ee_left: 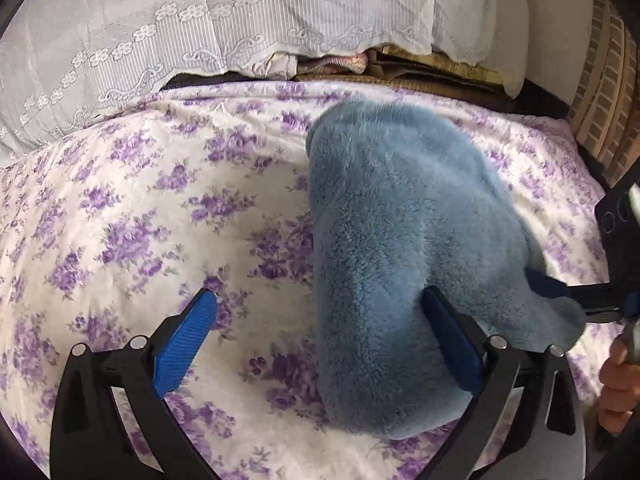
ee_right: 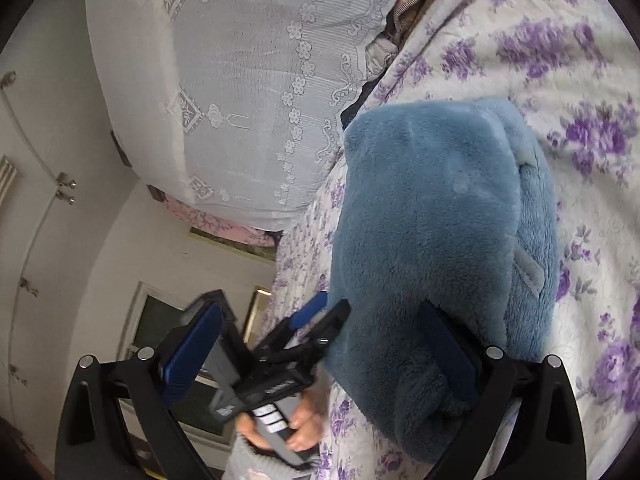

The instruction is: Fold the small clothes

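Note:
A fluffy blue garment (ee_left: 404, 248) lies folded in a thick bundle on the floral bedspread (ee_left: 140, 216). My left gripper (ee_left: 320, 320) is open; its right finger (ee_left: 452, 340) presses against the bundle's near edge, its left finger (ee_left: 184, 340) is over the bedspread. The right gripper (ee_left: 592, 300) shows at the bundle's right edge. In the right wrist view the garment (ee_right: 432, 240) fills the middle; my right gripper (ee_right: 324, 348) is open, its right finger (ee_right: 448, 352) on the fleece. The left gripper (ee_right: 304, 332), held by a hand, is in front of it.
A white lace cover (ee_left: 180, 28) drapes over a pile at the bed's far side, with fabrics and a woven mat (ee_left: 400, 72) behind. A bamboo mat (ee_left: 608, 92) is at the right. A wall and framed items (ee_right: 168, 320) show in the right wrist view.

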Tool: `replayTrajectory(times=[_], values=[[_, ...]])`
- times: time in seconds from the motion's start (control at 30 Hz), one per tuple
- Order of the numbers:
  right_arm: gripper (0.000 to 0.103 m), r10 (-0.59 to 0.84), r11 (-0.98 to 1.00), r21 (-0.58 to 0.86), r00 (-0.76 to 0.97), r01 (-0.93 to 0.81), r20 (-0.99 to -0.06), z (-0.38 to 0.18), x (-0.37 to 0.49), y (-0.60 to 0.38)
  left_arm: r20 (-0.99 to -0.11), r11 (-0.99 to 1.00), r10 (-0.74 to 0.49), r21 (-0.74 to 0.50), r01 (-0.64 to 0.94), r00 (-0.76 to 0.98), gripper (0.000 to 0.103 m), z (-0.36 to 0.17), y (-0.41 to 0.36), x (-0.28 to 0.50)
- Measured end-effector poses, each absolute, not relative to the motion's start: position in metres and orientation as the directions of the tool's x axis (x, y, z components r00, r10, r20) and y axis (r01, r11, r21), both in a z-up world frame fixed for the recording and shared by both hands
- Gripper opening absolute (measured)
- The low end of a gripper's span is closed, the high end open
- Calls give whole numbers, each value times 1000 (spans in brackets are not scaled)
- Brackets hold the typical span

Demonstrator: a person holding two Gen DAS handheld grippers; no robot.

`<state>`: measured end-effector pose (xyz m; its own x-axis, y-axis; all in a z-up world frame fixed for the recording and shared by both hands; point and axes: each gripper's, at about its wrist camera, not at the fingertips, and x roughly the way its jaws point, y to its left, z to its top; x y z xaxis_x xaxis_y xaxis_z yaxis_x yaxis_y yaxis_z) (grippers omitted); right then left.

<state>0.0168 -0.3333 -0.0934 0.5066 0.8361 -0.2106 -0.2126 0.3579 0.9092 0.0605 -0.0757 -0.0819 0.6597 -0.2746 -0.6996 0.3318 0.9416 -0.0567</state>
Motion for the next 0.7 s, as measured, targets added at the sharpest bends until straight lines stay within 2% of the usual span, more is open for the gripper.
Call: replayTrajectory(times=[0.07, 0.13, 0.2, 0.37, 0.5, 0.6, 0.7], values=[[99, 827, 386, 893, 515, -231, -224, -75, 21, -331, -669, 941, -277, -42, 337, 690, 99, -65, -74, 58], [99, 826, 393, 874, 527, -285, -200, -50, 31, -331, -646, 942, -264, -13, 335, 716, 99, -52, -77, 63], [99, 825, 396, 870, 529, -295, -196, -32, 53, -328, -651, 941, -267, -19, 337, 710, 99, -48, -82, 75], [99, 863, 364, 890, 458, -275, -211, -26, 123, -303, -678, 938, -280, -42, 345, 679, 99, -74, -93, 91], [99, 802, 484, 862, 470, -149, -369, -80, 161, -296, -693, 940, -300, -99, 326, 656, 99, -99, -89, 91], [98, 781, 524, 825, 505, -211, -367, -87, 155, -298, -684, 939, -281, -50, 340, 673, 99, -100, -95, 90], [98, 750, 586, 785, 504, -204, -428, -76, 146, -295, -677, 939, -282, -47, 342, 680, 99, -99, -94, 88]])
